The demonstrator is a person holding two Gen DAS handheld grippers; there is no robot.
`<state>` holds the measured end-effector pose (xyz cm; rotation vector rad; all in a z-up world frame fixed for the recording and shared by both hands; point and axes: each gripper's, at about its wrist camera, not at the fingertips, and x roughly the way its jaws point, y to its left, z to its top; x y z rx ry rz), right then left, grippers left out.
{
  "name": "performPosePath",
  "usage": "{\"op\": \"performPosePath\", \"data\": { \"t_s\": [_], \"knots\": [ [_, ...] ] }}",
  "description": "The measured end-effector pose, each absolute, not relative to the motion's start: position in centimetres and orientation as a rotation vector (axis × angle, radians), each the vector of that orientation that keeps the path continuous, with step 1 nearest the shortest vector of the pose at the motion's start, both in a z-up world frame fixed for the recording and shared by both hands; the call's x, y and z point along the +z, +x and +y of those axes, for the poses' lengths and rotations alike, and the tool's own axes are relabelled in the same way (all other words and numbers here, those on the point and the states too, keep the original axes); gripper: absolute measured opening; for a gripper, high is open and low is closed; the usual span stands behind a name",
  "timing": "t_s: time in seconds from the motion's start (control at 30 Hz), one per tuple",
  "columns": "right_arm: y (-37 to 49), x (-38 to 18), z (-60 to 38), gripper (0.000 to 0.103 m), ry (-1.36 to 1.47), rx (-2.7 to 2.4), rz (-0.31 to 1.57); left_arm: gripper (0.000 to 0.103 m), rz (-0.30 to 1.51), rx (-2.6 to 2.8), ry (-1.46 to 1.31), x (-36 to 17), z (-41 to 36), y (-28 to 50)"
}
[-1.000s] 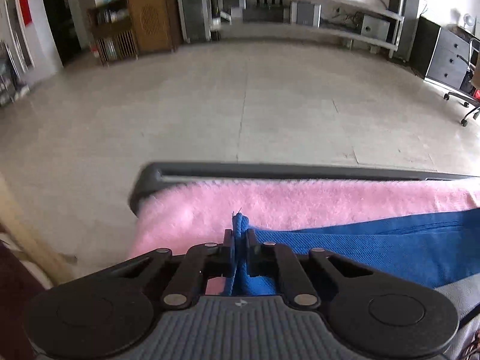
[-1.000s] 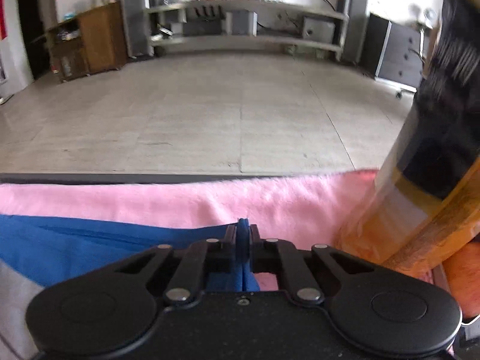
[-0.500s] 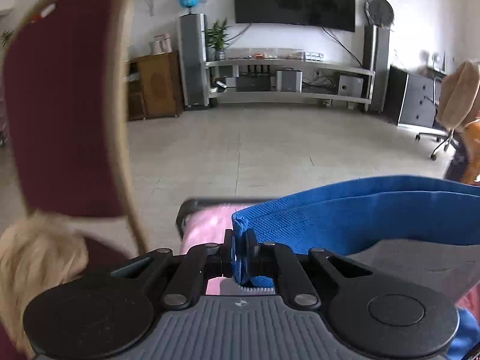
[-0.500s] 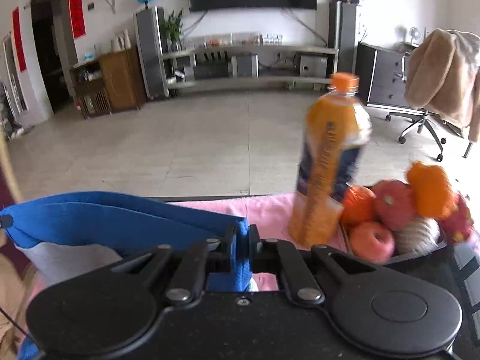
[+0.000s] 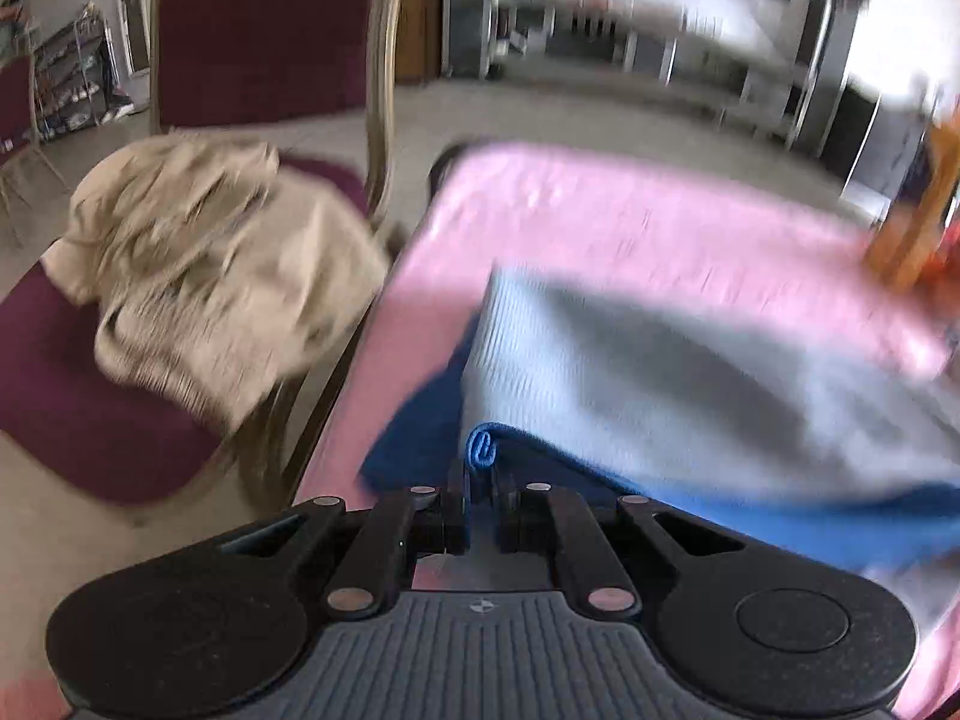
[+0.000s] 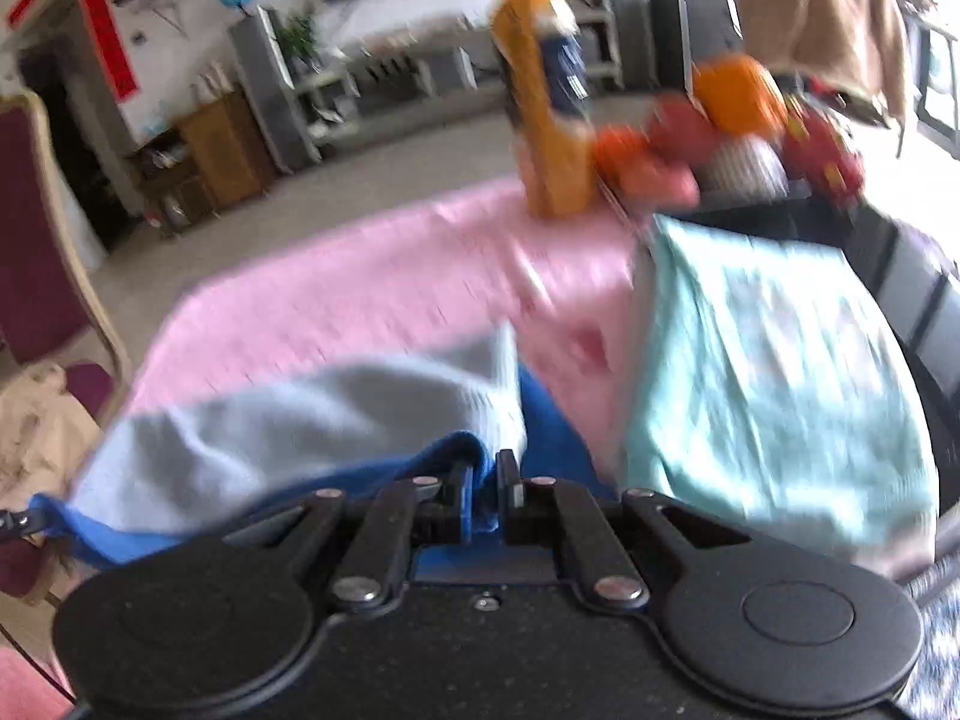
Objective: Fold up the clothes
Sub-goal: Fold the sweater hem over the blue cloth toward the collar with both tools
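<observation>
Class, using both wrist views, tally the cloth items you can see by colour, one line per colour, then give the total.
Pink: 1, the table cover
Blue and grey: 1, the garment held between both grippers
Mint green: 1, the folded cloth
Beige: 2, the heap on the chair and the one draped at the back
Total: 5

I am counting two grippers: the left gripper (image 5: 480, 495) and the right gripper (image 6: 485, 489). I am seeing one blue and grey garment (image 5: 690, 384), one pink cloth (image 5: 600, 222) covering the table, and one pale green cloth (image 6: 774, 384) lying at the right side. I am counting one beige garment (image 5: 204, 276) and one dark red chair (image 5: 258, 30) in the left view. I am finding one orange bottle (image 6: 549, 120). The fruits (image 6: 738, 93) beside it are too blurred; I am making out at least four, but I cannot tell exactly.
</observation>
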<state>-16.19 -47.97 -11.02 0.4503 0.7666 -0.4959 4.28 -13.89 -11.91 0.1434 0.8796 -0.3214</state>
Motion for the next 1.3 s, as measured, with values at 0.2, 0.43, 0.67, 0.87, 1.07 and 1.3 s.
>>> {"op": "performPosePath", "data": {
  "t_s": [0.2,0.43,0.67,0.87,1.07,1.3],
  "knots": [
    [-16.9,-13.6,-47.2,0.016,0.399,-0.537,0.928,0.012,0.916,-0.296,0.211,-12.6,-11.7,2.8],
    [-17.7,-12.3,-50.7,0.044,0.622,-0.435,0.713,0.052,0.885,-0.355,0.111,-10.9,-11.4,6.1],
    [-16.7,-15.4,-53.8,0.037,0.837,-0.391,0.662,0.046,1.013,-0.381,0.052,-13.6,-13.9,11.1],
    [-16.8,-17.0,-54.9,0.038,0.922,-0.446,0.697,0.051,1.062,-0.43,0.048,-15.0,-15.0,11.4],
    [-14.4,-18.5,-54.9,0.039,0.91,-0.41,0.79,0.052,1.066,-0.449,0.101,-16.0,-16.2,11.3],
    [-13.2,-19.1,-53.6,0.021,0.869,-0.369,0.866,0.013,0.997,-0.45,0.162,-15.5,-16.3,9.7]
  ]
}}
